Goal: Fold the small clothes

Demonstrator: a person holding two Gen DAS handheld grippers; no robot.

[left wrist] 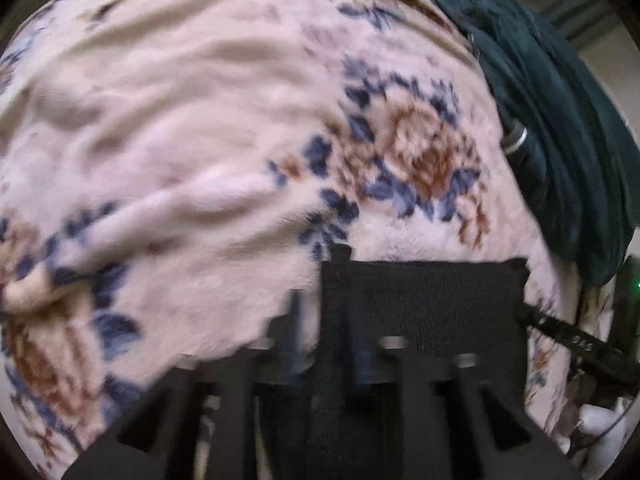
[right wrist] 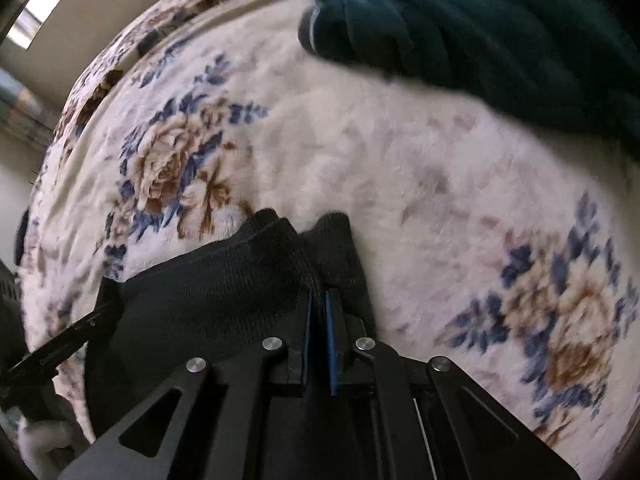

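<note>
Closest in, the right gripper (right wrist: 318, 300) has its blue-padded fingers (right wrist: 331, 320) pressed together on a bunched edge of a small black ribbed-knit garment (right wrist: 208, 292), and the left gripper (left wrist: 324, 320) looks pinched on the opposite edge, though blur makes that less certain. The cloth hangs stretched between the two, just above a fluffy cream blanket with brown-and-blue roses (right wrist: 400, 184). Its long axis seems to run side to side from one gripper to the other, the free edge pointing away from both. To fold well, I'd keep both corners level and taut, lay the far edge down first, and avoid dragging pile. Beyond, a rumpled dark teal garment (right wrist: 480, 20) lies on the blanket, well apart.
</note>
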